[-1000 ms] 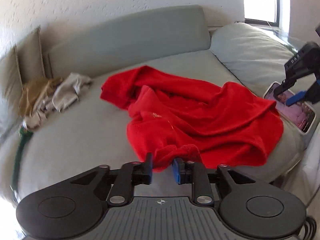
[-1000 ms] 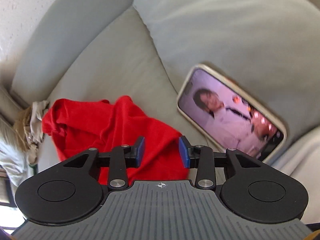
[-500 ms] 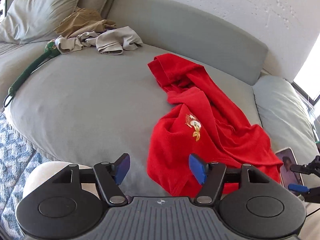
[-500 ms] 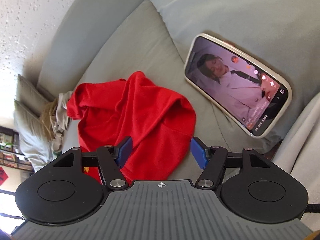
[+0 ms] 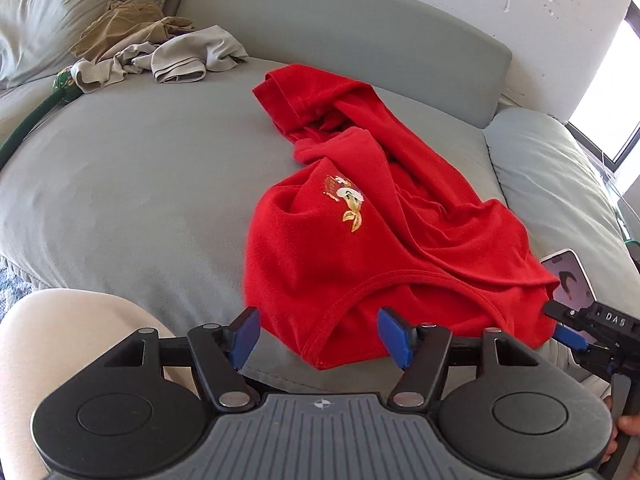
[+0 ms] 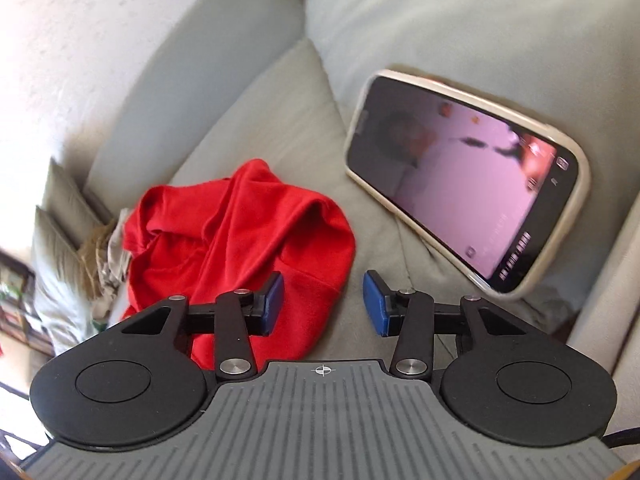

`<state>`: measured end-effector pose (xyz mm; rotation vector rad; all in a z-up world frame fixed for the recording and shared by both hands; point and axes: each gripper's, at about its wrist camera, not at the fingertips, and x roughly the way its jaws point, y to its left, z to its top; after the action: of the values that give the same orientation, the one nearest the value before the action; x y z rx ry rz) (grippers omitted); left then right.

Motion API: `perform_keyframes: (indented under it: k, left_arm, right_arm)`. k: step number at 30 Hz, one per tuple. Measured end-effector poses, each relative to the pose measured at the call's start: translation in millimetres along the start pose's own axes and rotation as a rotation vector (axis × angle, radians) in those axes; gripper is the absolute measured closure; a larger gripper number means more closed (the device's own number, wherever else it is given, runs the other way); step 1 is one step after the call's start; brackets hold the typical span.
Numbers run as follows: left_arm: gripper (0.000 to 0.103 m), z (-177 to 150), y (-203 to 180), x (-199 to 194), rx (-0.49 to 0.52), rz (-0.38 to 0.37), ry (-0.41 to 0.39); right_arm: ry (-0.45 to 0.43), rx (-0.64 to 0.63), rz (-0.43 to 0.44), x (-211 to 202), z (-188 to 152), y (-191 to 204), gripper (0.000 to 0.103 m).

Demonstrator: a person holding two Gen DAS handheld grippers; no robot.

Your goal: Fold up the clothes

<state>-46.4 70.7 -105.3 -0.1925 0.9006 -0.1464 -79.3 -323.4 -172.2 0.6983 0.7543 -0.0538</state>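
Observation:
A crumpled red shirt (image 5: 380,216) with a small embroidered emblem lies on the grey sofa seat (image 5: 132,184). My left gripper (image 5: 320,338) is open and empty, its blue pads either side of the shirt's near hem. In the right wrist view the shirt (image 6: 240,236) lies ahead to the left. My right gripper (image 6: 323,304) is open and empty, hovering at the shirt's right edge; it also shows in the left wrist view (image 5: 576,330) at the far right.
A lit phone (image 6: 468,196) leans on the right cushion (image 6: 460,28) beside the shirt. A pile of beige and tan clothes (image 5: 160,52) lies at the back left by a pillow (image 5: 44,20). My knee (image 5: 60,344) is at the lower left.
My left gripper let go of the shirt hem, opened wide and pulled back to the left. My right gripper opened and came lower toward the shirt's right edge.

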Motion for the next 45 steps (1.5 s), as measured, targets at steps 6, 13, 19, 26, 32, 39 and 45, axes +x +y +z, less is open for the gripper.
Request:
perform_keyframes:
  k: [6, 13, 19, 26, 32, 39, 45]
  left_arm:
    - [0.04, -2.3, 3.0, 0.7, -0.024, -0.008, 0.006]
    - [0.039, -1.5, 19.1, -4.5, -0.081, -0.002, -0.007]
    - [0.039, 0.7, 42.2, -8.8, -0.213, -0.055, -0.028]
    - [0.042, -1.3, 43.6, 19.8, -0.343, -0.191, 0.032]
    - [0.056, -7.3, 33.2, 54.7, -0.431, -0.292, 0.046]
    - [0.057, 5.7, 27.4, 71.5, -0.415, -0.293, 0.033]
    - [0.061, 11.6, 4.6, 77.9, -0.25, -0.209, 0.031]
  right_arm:
    - [-0.064, -0.239, -0.071, 0.4, -17.1, 28.1, 0.08]
    - [0.034, -0.181, -0.065, -2.0, 7.4, 41.5, 0.096]
    - [-0.113, 0.063, -0.007, -52.0, 76.6, 35.0, 0.098]
    - [-0.176, 0.091, -0.207, -71.4, 105.4, 30.6, 0.098]
    - [-0.152, 0.112, -0.23, -61.3, 103.4, 26.9, 0.098]
    - [-0.137, 0.068, -0.208, -59.6, 105.0, 26.8, 0.097]
    - [-0.127, 0.05, -0.2, -54.8, 103.7, 26.8, 0.097]
